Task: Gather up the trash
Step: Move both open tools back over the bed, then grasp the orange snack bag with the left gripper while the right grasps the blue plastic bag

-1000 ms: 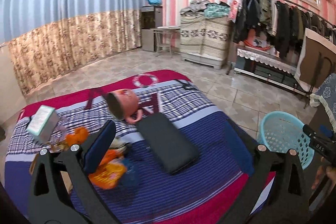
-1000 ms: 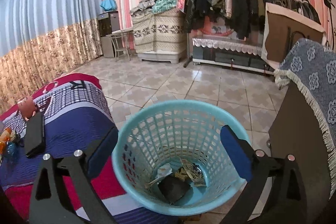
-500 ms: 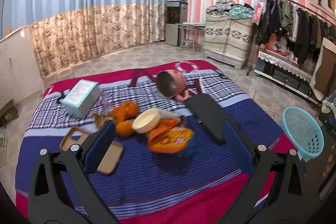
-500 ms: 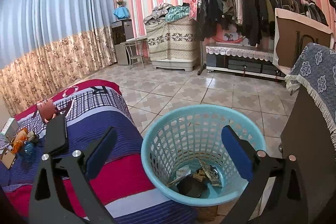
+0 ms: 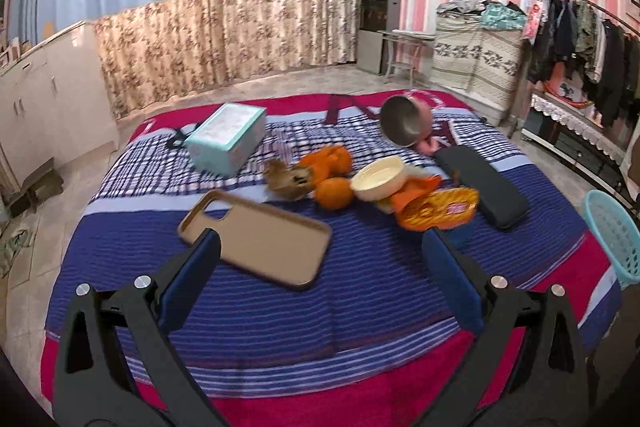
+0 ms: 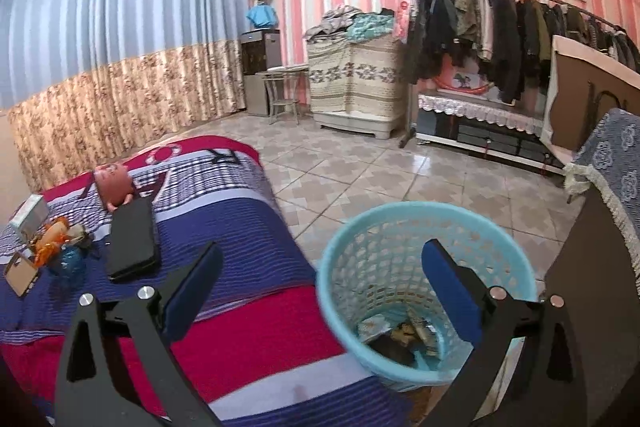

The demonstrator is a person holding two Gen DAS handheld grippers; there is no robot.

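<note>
A heap of trash lies mid-bed: an orange snack bag (image 5: pixel 440 211), orange peels (image 5: pixel 332 179), a brown crumpled wrapper (image 5: pixel 286 181) and a cream bowl (image 5: pixel 378 177). My left gripper (image 5: pixel 320 275) is open and empty, above the near part of the bed, short of the heap. The blue trash basket (image 6: pixel 420 267) stands on the floor by the bed's corner and holds several scraps; it also shows in the left wrist view (image 5: pixel 612 231). My right gripper (image 6: pixel 320 291) is open and empty, at the basket's near-left rim.
On the striped bedspread (image 5: pixel 280 307) lie a tan phone case (image 5: pixel 260 239), a teal box (image 5: pixel 228 139), a black pouch (image 5: pixel 480 183) and a pink metal-lined mug (image 5: pixel 404 125). A dark cabinet with a blue cloth (image 6: pixel 600 267) stands right of the basket. Tiled floor lies beyond.
My left gripper has swung left and back, so the trash heap and phone case came into view. My right gripper has drawn back and left from above the basket.
</note>
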